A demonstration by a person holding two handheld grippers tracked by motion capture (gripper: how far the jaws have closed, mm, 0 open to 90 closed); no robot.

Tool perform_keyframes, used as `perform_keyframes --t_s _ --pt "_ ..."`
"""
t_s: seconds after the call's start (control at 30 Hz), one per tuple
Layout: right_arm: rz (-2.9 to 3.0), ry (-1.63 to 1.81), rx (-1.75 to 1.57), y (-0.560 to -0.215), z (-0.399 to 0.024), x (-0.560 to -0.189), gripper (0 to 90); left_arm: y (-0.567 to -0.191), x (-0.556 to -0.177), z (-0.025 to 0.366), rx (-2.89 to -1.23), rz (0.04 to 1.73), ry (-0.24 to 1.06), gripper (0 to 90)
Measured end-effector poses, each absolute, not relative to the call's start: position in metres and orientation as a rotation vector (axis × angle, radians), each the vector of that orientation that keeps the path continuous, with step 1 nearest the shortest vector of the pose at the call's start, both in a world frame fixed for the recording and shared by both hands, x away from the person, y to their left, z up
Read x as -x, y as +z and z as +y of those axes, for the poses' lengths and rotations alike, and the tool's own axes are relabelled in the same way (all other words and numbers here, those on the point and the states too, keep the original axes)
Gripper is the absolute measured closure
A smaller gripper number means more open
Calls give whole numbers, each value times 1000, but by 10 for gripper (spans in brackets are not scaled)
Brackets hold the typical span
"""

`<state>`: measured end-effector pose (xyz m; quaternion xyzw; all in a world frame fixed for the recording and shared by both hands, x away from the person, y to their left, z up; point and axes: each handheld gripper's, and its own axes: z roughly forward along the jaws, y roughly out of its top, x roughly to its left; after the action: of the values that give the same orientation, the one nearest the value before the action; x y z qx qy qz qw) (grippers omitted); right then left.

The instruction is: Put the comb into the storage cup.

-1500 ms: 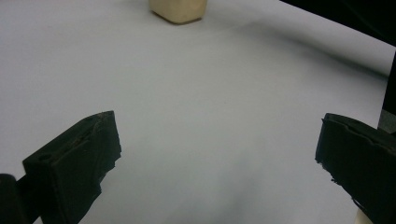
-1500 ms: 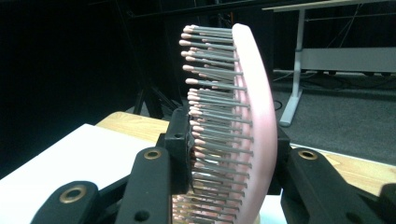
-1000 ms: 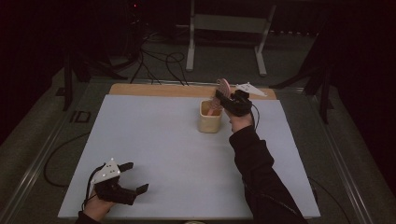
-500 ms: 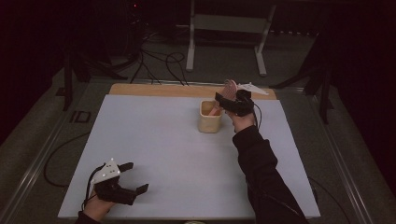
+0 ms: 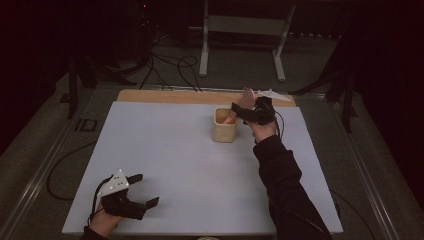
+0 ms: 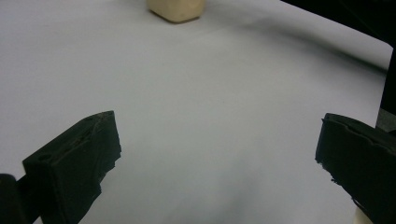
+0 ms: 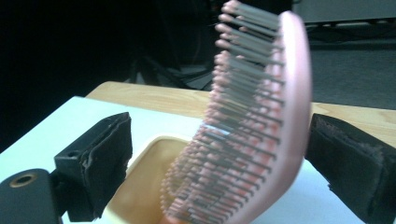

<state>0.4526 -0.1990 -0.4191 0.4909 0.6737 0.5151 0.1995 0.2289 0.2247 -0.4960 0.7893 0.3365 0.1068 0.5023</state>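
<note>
- The landmark here was the small cream-coloured square plastic tub (image 5: 225, 131), sitting on the white table sheet (image 5: 170, 160) toward the far side, close to the strip of bare wood tabletop (image 5: 165, 96).
- The pink plastic paddle hairbrush with rows of pink-tipped bristles (image 7: 254, 121) stood in that tub, lower end down inside it, leaning, with the upper part sticking out above the rim. From the high view I could just make out its pale top (image 5: 246, 97) poking up on the tub's right.
- My right gripper (image 5: 246, 111) was right at the tub, hovering over its right edge. Its jaws had just been opening, and in the right gripper view they stood wide with the brush between them. The left pad (image 7: 100, 158) was clearly off the bristles; the right pad (image 7: 348, 158) sat just beside the brush's back, and I couldn't tell if it touched.
- My left gripper (image 5: 142, 192) was well away from the tub, down at the near left corner of the sheet, low over it. Jaws spread wide, nothing in them.
- In the left gripper view the tub (image 6: 176, 9) showed far off, at the top edge.
</note>
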Motion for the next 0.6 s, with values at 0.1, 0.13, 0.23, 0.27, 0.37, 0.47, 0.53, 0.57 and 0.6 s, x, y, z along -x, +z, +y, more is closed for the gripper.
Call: perform_keyframes --t_s 0.1,0.13,0.23,0.27,0.37,0.47,0.53,0.57,0.6 --pt "1887 1441 -1369 -419 -200 -452 80 -496 -229 225 -1906 812 259 5" --pt "1891 1445 -1366 -420 -200 -452 80 -495 -229 225 -1907 812 261 4" --pt "1883 1431 -1365 -420 -201 -451 80 -495 -229 225 -1904 815 260 5" --pt "1877 1434 -1363 -421 -203 -451 80 -495 -228 225 -1904 814 261 5" --pt "1878 1425 -1358 -421 -204 -450 80 -496 -228 225 -1905 813 259 5" --pt "1879 1408 -1340 -421 -205 -449 80 -495 -228 225 -1908 809 261 4" --pt "1879 1408 -1340 -421 -205 -449 80 -495 -228 225 -1907 810 261 4" --pt "1887 1407 -1330 -420 -207 -448 80 -495 -228 225 -1903 814 261 4" --pt "1891 1404 -1327 -421 -207 -448 81 -495 -228 225 -1902 813 262 5"
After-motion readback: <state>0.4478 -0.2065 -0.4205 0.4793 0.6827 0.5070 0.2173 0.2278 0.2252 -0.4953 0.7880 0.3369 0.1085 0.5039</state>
